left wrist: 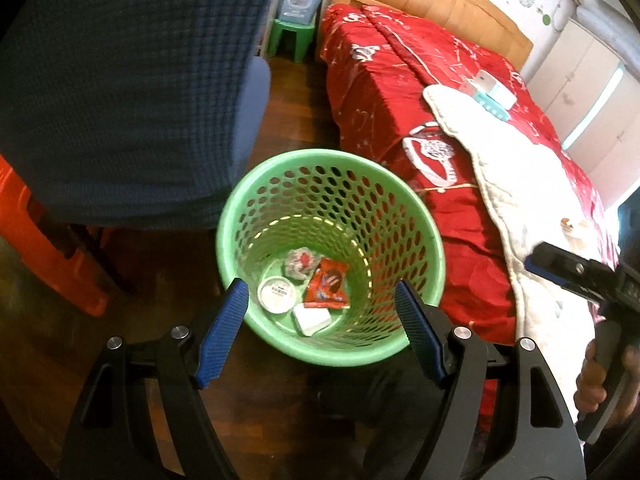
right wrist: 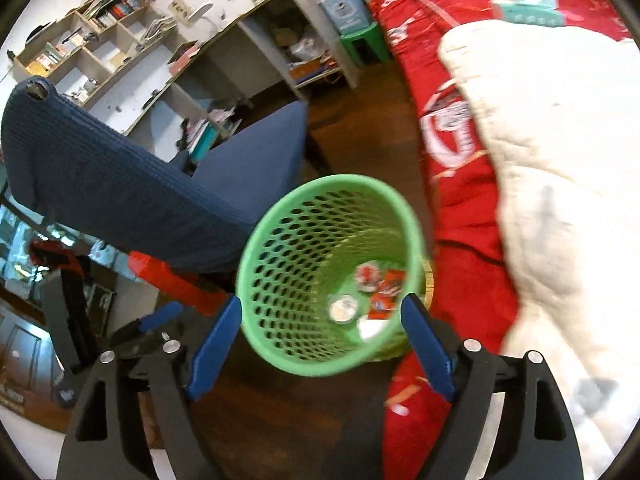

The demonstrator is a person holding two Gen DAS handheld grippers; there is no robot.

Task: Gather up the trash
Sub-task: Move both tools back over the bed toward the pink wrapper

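Observation:
A green perforated basket (left wrist: 400,208) stands on the wooden floor beside the bed. In its bottom lie a red wrapper (left wrist: 328,282), a round white lid (left wrist: 277,293), a white block (left wrist: 310,319) and a crumpled red-and-white wrapper (left wrist: 299,263). My left gripper (left wrist: 320,286) hovers above the basket's near rim, open and holding nothing. My right gripper (right wrist: 320,300) is also above the basket (right wrist: 288,264), open with nothing between its fingers. It shows in the left wrist view too, as the right gripper (left wrist: 538,260) held by a hand over the bed's edge.
A blue office chair (left wrist: 132,92) stands left of the basket, with an orange-red stool (left wrist: 48,248) under it. The bed's red cover (left wrist: 380,92) and white quilt (left wrist: 520,184) rise on the right, with a teal box (left wrist: 494,92) on top. A desk and shelves (right wrist: 120,40) line the far wall.

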